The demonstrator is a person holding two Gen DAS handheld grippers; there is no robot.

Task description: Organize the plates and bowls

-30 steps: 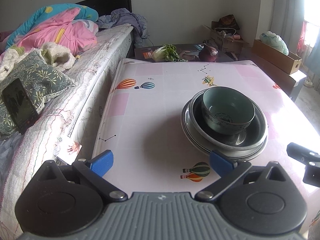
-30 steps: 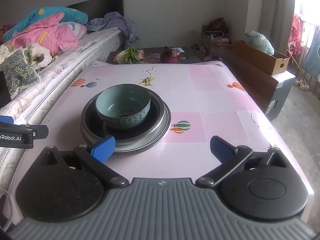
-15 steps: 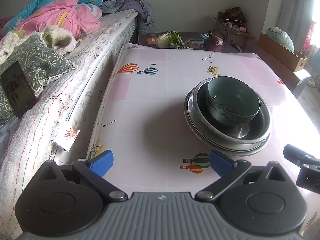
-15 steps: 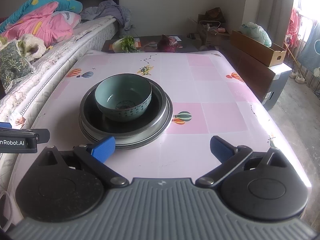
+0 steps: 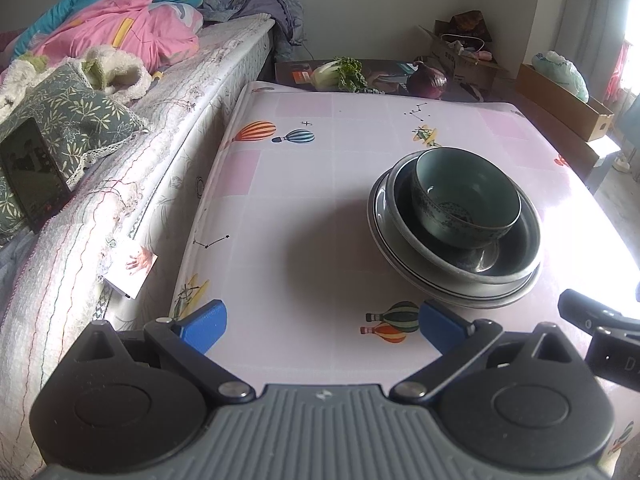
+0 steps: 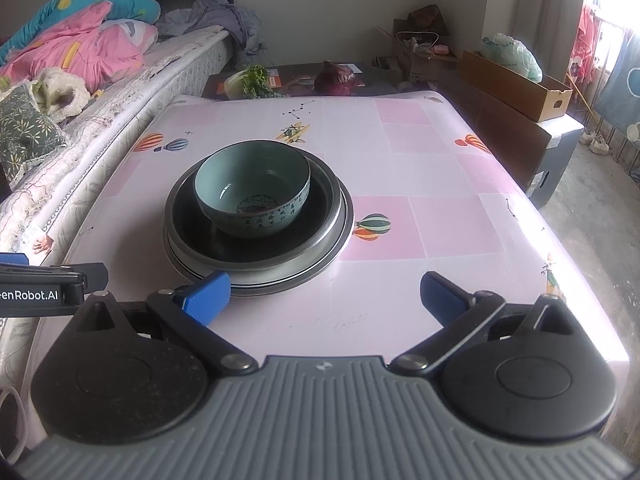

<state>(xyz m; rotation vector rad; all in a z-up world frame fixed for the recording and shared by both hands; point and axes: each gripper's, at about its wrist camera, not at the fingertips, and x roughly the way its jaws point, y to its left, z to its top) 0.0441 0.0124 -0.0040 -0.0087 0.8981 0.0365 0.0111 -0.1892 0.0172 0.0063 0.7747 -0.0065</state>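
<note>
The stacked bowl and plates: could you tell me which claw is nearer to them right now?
Right. The right claw has its left fingertip at the rim of the stacked plates under the bowl. The left claw sits left of the stack, its right fingertip just short of it.

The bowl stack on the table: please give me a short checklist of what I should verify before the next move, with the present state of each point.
1. Left gripper open and empty: ok.
2. Right gripper open and empty: ok.
3. Teal bowl upright inside the metal basin: ok.
4. Basin resting on the plate beneath it, stack level: ok, though how many plates lie underneath, cannot tell.
5. Stack away from the table edges: ok.
6. Right gripper's left fingertip clear of the plate rim: cannot tell; it overlaps the rim in the right wrist view.
</note>
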